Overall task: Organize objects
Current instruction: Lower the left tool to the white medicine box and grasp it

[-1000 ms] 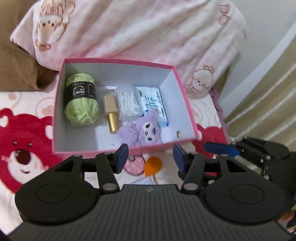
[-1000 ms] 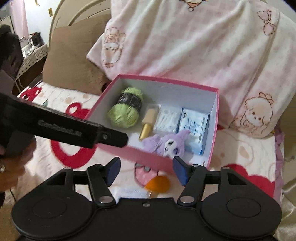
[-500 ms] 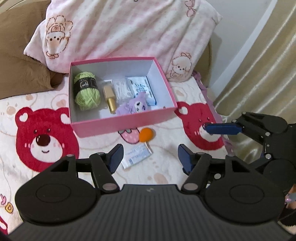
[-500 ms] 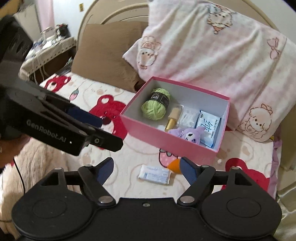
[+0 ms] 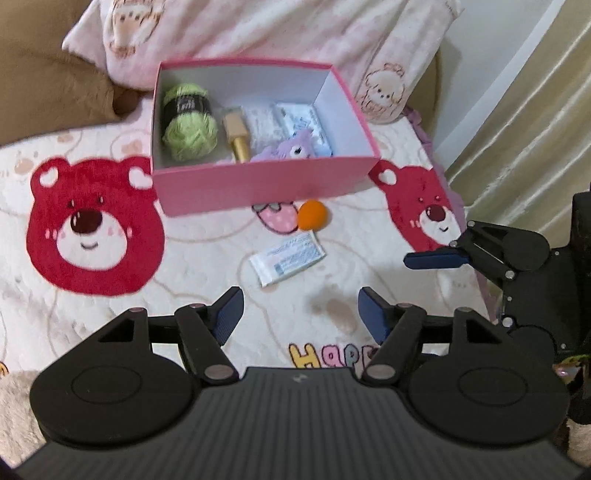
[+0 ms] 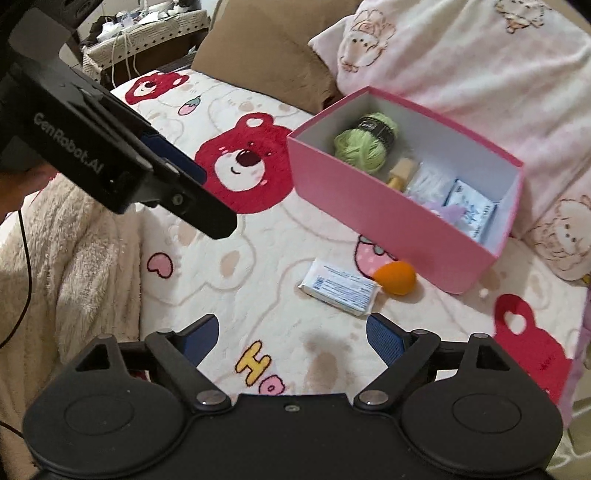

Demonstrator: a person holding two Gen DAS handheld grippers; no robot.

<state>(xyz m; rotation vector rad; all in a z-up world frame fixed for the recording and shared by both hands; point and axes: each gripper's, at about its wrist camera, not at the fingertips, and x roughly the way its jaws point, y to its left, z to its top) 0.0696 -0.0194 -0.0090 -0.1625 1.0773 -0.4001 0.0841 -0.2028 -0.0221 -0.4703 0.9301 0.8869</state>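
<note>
From the left wrist view, the left gripper [image 5: 299, 308] hangs over a cream blanket [image 5: 207, 266] printed with red bear faces; its blue-padded jaws have just been opening and stand spread with nothing between them. Beyond it sits an open pink box [image 5: 258, 184] with white inner walls. Inside, from left to right, lie a green yarn ball [image 5: 190, 123] with a black band, a gold-capped bottle [image 5: 238, 134], a clear packet [image 5: 262, 122], a blue-and-white pack [image 5: 308, 123], and a purple plush [image 5: 291, 149] against the near wall. On the blanket just in front of the box lies an orange sponge [image 5: 312, 215], and just beside it, nearer the camera, a flat white packet [image 5: 288, 259] with blue print. At the right edge, part of the right gripper [image 5: 436, 259] shows, one blue pad pointing left. A pink pillow [image 5: 277, 29] with cartoon figures lies behind the box, and beige curtains [image 5: 535, 129] hang at the right. From the right wrist view, the right gripper [image 6: 291, 338] is also over the blanket [image 6: 258, 295], its jaws just opened wide and empty. The white packet [image 6: 340, 287] lies just ahead of its right finger, with the orange sponge [image 6: 394, 277] touching or nearly touching the packet's far corner, close to the box [image 6: 388, 221]. The yarn [image 6: 365, 142], bottle [image 6: 400, 171], blue-and-white pack [image 6: 471, 212] and a bit of the plush [image 6: 448, 212] show inside. The left gripper [image 6: 192, 199] reaches in from the upper left, above the blanket. A brown cushion [image 6: 258, 48] lies behind.
</note>
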